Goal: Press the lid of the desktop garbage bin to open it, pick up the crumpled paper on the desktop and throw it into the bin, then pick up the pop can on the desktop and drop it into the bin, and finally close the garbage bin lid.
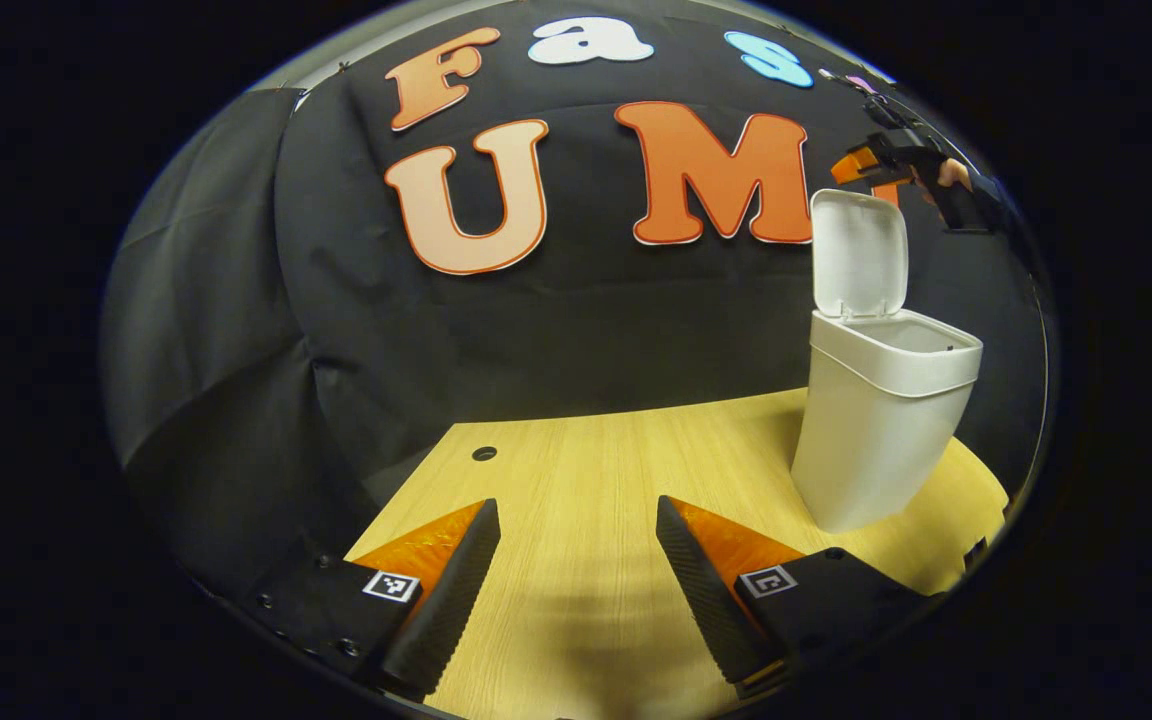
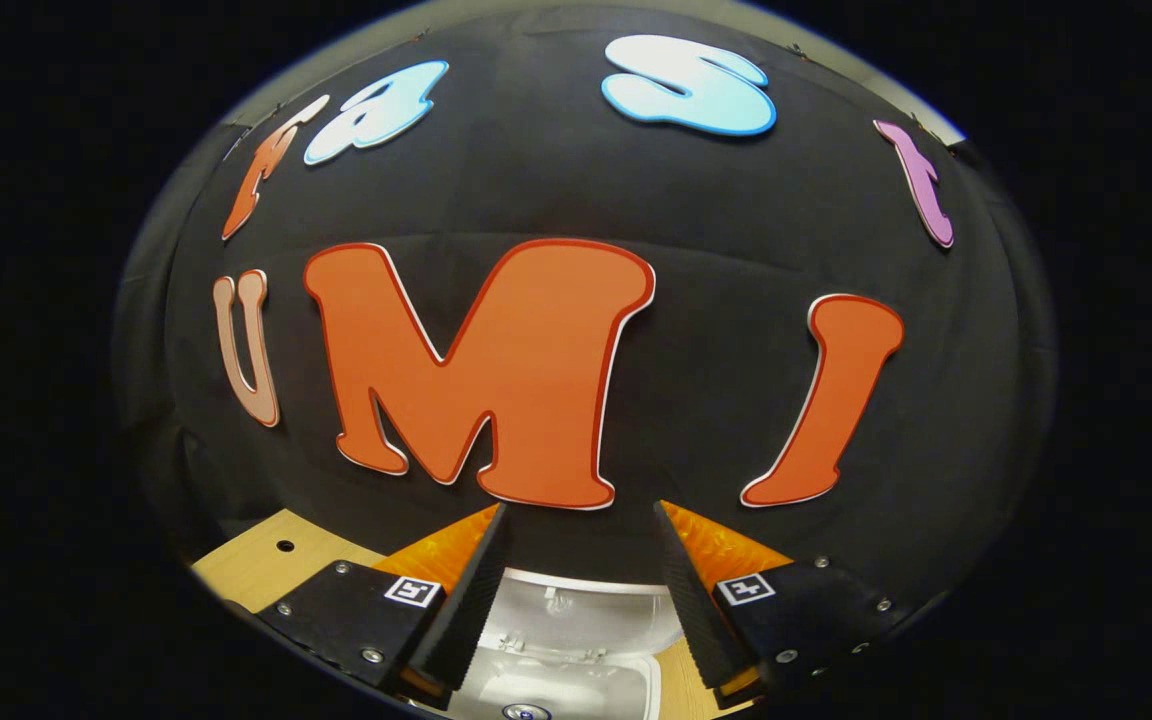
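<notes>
1. Rightward in the left gripper view, the garbage bin (image 1: 876,420) stands on the wooden desktop (image 1: 586,480), lid (image 1: 858,255) raised; left gripper (image 1: 576,570) spread, empty.
2. Low in the right gripper view, the right gripper (image 2: 576,590) is spread above the lid (image 2: 576,625).

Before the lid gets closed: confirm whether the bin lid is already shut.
No. In the left gripper view the lid stands upright above the white garbage bin, leaving its mouth open.

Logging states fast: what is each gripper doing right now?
Left gripper: open, empty, low over the desktop.
Right gripper: open, empty, above the open bin.
</notes>
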Motion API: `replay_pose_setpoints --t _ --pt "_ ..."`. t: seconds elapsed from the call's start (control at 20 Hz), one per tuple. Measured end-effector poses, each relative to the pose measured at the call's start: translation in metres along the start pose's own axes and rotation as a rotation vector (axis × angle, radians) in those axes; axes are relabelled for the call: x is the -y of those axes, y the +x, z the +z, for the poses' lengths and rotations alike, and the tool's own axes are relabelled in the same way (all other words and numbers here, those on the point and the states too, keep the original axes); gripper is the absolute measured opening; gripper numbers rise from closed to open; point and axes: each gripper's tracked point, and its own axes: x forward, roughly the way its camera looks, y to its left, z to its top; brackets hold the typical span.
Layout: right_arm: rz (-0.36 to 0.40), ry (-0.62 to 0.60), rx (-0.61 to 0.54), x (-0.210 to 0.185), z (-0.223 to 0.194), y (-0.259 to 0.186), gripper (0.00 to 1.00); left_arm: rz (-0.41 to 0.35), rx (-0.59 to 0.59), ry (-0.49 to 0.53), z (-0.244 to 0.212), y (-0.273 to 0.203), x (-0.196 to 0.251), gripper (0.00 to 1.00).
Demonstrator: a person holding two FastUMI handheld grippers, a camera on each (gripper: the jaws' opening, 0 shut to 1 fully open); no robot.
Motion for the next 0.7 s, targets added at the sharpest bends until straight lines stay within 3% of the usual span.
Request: replay_pose_setpoints --t 0.25,0.7 --pt "0.005 0.017 -0.018 0.0 -0.011 -0.004 0.86 0.026 -0.014 -0.004 -0.004 -0.001 -0.01 1.0" --pt "0.053 0.056 -0.084 -0.009 -0.047 -0.042 0.85 -0.013 -0.022 0.028 -0.004 0.002 0.003 1.0"
